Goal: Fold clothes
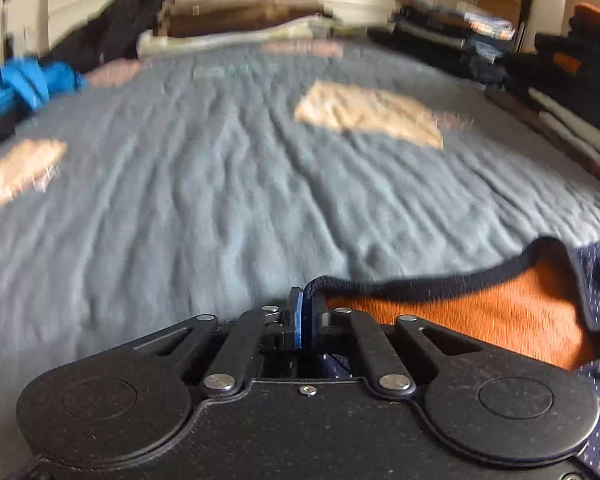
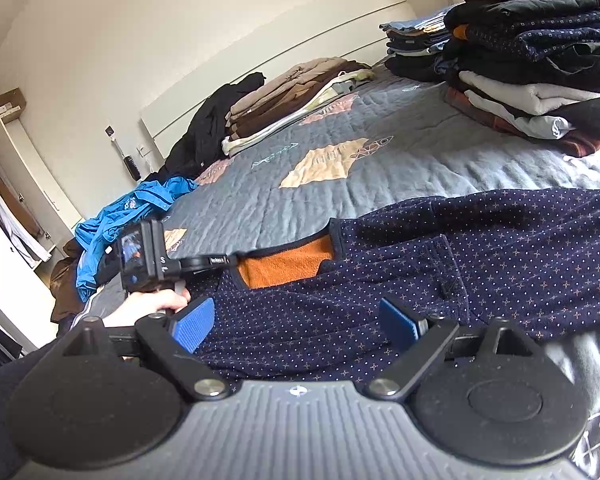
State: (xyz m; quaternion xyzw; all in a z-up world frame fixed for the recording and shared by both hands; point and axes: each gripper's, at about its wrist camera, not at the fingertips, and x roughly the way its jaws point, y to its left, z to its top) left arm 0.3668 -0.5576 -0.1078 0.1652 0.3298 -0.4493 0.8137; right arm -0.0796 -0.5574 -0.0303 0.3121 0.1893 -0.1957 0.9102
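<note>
A navy dotted garment (image 2: 480, 248) with an orange fleece lining (image 2: 288, 266) lies across the near side of the bed. My left gripper (image 1: 304, 308) is shut on its dark hem; the lining (image 1: 480, 312) shows just right of the pads. From the right wrist view the left gripper (image 2: 156, 256) sits at the garment's left end, held by a hand (image 2: 152, 304). My right gripper (image 2: 296, 326) stands open just above the dotted cloth, its blue pads (image 2: 192, 328) wide apart with nothing between them.
The grey quilted bedspread (image 2: 380, 168) stretches ahead. A tall stack of folded clothes (image 2: 540, 64) sits far right, a lower brown stack (image 2: 296, 92) by the headboard, a dark heap (image 2: 216, 128) beside it. A crumpled blue garment (image 2: 132, 212) lies at the left edge.
</note>
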